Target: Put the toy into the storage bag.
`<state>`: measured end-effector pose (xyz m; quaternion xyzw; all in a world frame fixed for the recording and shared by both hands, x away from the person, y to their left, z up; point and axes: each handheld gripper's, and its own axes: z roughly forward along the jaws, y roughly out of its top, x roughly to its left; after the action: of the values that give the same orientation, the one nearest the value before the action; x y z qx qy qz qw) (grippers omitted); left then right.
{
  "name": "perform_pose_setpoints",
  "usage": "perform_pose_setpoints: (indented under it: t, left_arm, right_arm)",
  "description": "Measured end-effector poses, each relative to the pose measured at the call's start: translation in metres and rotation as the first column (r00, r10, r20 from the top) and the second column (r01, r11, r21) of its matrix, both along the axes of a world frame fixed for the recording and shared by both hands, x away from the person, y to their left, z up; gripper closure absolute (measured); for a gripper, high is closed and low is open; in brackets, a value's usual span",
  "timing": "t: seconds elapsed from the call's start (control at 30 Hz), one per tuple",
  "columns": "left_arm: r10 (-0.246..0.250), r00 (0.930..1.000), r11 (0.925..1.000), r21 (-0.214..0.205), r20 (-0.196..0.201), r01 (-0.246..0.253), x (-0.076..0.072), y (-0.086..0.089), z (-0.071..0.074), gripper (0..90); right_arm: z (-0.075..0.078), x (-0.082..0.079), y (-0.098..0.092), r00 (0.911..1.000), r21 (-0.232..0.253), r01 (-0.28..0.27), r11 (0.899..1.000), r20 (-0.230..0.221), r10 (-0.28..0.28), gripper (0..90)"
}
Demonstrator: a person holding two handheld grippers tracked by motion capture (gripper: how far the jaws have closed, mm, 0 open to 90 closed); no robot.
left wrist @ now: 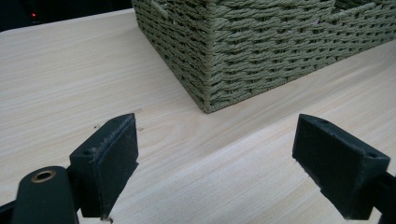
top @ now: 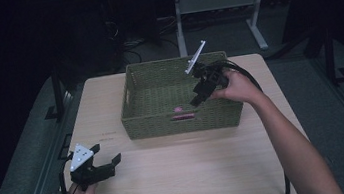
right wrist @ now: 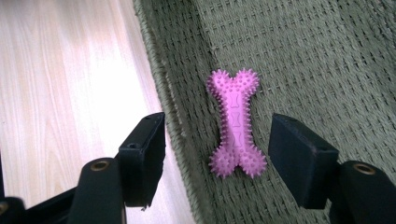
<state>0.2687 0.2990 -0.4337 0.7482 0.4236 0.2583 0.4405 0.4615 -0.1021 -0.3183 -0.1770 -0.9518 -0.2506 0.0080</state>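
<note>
A pink spiky bone-shaped toy [right wrist: 236, 123] lies flat on the floor of the green woven basket [top: 132, 94], close to its front wall; from above a bit of the toy [top: 178, 110] peeks over that wall. My right gripper [top: 196, 101] hovers open over the basket, above the toy, jaws pointing down at it and nothing held. In the right gripper view the toy sits between and beyond the open fingers [right wrist: 142, 156]. My left gripper [top: 106, 154] rests open near the table's front left corner, pointing at the basket's corner [left wrist: 205, 60].
The basket stands at the middle back of the light wooden table [top: 185, 176]. Its front wall [right wrist: 161, 70] runs under the right gripper's left jaw. Table legs and cables lie on the dark floor behind.
</note>
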Motion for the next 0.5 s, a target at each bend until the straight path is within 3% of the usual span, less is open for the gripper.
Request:
perform_pose_setpoints:
  t: [0.5]
  left_arm:
    - [-0.001, 1.0000, 1.0000, 0.004, -0.001, 0.001, 0.000, -0.001, 0.000, 13.9]
  right_arm:
    - [0.006, -0.020, -0.019, 0.9998, 0.027, 0.017, 0.999, 0.013, -0.017, 34.0]
